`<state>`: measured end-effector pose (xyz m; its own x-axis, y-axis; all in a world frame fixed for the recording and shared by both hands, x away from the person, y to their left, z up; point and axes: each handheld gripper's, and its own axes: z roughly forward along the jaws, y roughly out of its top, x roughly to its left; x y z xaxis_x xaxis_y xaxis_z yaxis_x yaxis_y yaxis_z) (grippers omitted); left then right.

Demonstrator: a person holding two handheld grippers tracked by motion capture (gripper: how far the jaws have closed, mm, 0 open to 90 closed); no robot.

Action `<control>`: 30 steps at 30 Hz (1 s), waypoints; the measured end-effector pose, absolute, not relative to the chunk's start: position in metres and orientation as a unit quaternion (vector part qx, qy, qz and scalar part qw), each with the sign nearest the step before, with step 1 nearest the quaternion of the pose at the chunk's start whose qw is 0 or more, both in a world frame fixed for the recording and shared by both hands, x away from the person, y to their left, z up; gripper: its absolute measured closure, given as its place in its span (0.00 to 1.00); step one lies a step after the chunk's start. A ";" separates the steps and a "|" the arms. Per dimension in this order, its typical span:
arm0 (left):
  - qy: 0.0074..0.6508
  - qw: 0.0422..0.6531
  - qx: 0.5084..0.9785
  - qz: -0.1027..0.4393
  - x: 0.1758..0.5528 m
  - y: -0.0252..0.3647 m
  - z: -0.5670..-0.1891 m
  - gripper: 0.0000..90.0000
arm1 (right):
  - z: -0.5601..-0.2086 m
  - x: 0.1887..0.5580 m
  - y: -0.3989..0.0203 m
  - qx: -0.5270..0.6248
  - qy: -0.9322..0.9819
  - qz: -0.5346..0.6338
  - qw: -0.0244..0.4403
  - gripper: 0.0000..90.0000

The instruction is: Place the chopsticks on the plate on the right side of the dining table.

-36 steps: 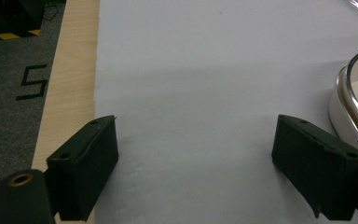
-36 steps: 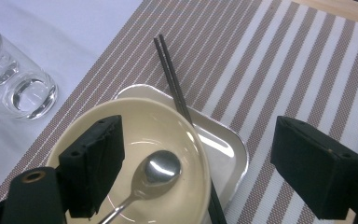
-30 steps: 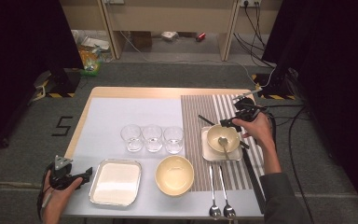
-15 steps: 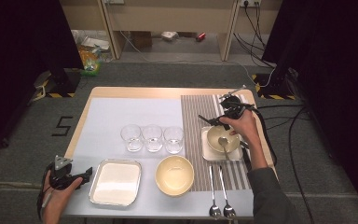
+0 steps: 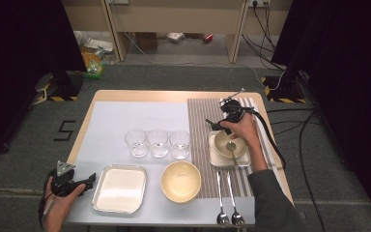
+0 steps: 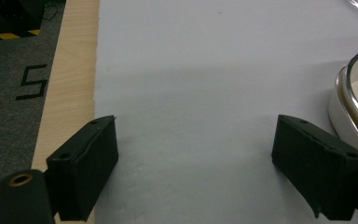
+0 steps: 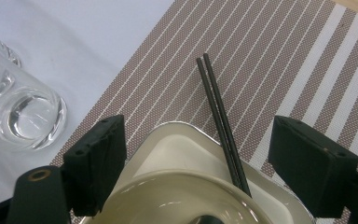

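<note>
Hovering with jaws spread wide and gripping nothing, the right gripper hangs over the small bowl (a spoon lies inside) on the square dish near the table's right edge, beside black chopsticks. Near the front left corner, the left gripper rests released beside the metal tray.

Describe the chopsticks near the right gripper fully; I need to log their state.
The chopsticks are two thin, dark, straight sticks lying side by side and touching. They slant across the striped placemat, their near ends resting over the square plate's rim beside the bowl. They lie between the right gripper's open jaws, ungripped.
</note>
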<state>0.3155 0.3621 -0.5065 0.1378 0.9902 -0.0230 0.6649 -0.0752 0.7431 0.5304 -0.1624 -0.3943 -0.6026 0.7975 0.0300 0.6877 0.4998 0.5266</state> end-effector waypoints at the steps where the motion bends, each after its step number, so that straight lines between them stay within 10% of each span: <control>1: 0.603 0.314 0.686 0.259 0.315 0.362 -0.506 0.15 | -0.395 0.531 -0.162 0.434 0.859 0.250 0.107 0.22; 30: 0.603 0.315 0.686 0.259 0.315 0.362 -0.507 0.15 | -0.427 0.557 -0.138 0.444 0.864 0.222 0.084 0.23</control>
